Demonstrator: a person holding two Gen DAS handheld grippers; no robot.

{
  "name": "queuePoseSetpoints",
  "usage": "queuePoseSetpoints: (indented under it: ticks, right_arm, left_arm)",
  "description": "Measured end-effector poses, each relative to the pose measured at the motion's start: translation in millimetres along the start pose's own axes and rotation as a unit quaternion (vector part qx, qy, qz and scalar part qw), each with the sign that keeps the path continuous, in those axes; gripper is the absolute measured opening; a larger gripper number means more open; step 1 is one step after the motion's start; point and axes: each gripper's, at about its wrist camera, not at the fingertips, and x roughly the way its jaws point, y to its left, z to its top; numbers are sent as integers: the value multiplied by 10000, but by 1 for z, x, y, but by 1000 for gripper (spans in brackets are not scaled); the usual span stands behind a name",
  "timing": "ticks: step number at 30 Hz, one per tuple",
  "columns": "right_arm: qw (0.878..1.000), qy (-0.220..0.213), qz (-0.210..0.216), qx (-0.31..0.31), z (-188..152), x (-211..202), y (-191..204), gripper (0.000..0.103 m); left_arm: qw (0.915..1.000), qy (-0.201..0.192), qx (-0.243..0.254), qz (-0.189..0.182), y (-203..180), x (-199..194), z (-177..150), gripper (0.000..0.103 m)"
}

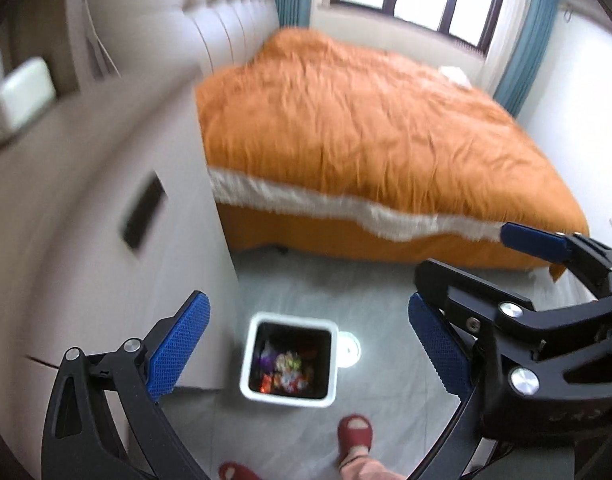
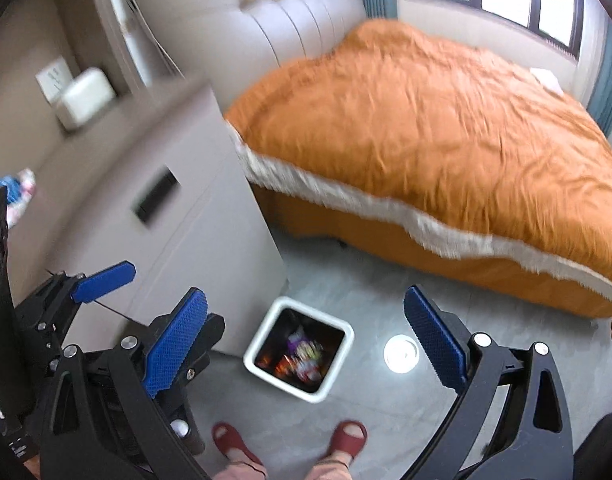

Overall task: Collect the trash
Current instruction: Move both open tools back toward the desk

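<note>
While both grippers hang over the floor, the left gripper (image 1: 306,350) has its blue pads spread wide with nothing in it, and the right gripper (image 2: 310,342) is splayed apart the same way, empty too. Right below sits the white square bin (image 1: 250,354), wrappers (image 1: 288,372) piled inside, next to the bedside cabinet (image 1: 106,240). Red slippers (image 1: 356,432) stand just short of it. Orange bed (image 1: 366,128) further back, all a bit blurry.
</note>
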Motion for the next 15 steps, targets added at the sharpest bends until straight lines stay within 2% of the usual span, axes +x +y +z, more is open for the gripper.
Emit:
queuePoseSetpoints:
  ticks: [3, 8, 11, 15]
  right_arm:
    - [9995, -216, 206, -80, 19, -19, 17, 98]
    - [9949, -572, 707, -439, 52, -43, 74, 98]
    - [9894, -730, 1040, -697, 68, -49, 116, 98]
    - [9786, -952, 1453, -1100, 87, -53, 172, 98]
  left_arm:
    - [9991, -352, 58, 248, 14, -39, 17, 98]
    - [9940, -748, 69, 791, 54, -86, 34, 98]
    - [9883, -938, -69, 1196, 89, -113, 42, 98]
    - [9763, -1195, -411, 1757, 142, -149, 45, 98]
